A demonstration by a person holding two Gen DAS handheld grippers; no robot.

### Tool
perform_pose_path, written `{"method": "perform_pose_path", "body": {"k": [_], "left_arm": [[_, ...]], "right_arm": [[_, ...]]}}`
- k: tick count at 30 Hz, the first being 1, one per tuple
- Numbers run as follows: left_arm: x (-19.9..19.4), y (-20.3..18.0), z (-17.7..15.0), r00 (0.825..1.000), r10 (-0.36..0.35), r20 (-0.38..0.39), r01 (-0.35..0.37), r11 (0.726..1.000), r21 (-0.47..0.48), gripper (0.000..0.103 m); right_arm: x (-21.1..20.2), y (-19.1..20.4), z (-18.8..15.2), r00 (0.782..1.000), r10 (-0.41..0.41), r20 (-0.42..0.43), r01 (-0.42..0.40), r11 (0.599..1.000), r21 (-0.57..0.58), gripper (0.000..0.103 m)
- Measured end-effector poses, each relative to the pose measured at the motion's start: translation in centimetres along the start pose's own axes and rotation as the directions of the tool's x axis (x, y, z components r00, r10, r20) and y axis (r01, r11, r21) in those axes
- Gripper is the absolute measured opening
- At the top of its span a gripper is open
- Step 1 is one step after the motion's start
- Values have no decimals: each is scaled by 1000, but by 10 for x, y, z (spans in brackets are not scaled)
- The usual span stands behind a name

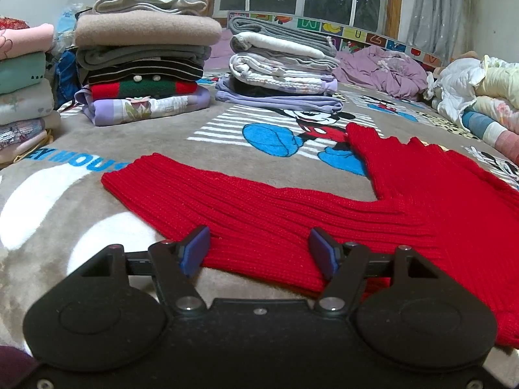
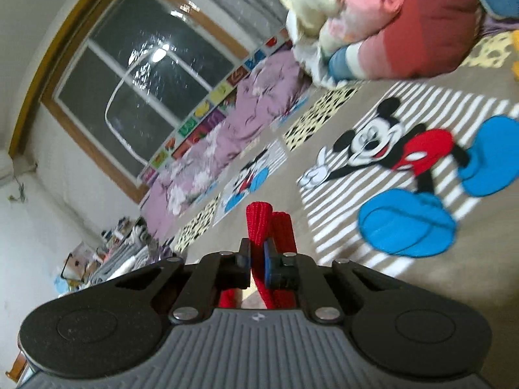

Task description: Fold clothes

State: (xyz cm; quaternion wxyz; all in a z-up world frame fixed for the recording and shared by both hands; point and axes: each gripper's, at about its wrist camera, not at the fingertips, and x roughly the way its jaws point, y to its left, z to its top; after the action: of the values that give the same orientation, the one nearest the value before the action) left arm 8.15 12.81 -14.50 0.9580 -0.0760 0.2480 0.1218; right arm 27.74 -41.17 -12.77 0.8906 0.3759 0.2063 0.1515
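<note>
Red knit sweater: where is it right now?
Left wrist view: red knit sweater lies flat on the Mickey Mouse blanket, sleeve between the open left gripper fingers.

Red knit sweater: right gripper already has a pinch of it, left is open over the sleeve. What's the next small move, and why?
Probably close the left gripper on the sleeve under it. Its pads stand apart over the red sweater, which lies flat on the cartoon blanket, while the right gripper is shut on a bunched fold of red knit. A second hold would likely let both hands carry the fold.

red ribbed sweater [image 1: 292,214], grey cartoon-print blanket [image 1: 97,149]
</note>
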Motion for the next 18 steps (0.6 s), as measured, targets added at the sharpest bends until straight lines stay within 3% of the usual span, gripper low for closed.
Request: {"method": "perform_pose_path", "body": {"k": [10,18], "left_arm": [[-1,0,-1,1000,5,0,-5,1000,4,67],[-1,0,-2,1000,8,0,-8,1000,8,67]], "right_arm": [[-50,-38,5,992,-61,112,50,994,95,9],[-63,-79,1,979,-149,138,119,972,203,8]]}}
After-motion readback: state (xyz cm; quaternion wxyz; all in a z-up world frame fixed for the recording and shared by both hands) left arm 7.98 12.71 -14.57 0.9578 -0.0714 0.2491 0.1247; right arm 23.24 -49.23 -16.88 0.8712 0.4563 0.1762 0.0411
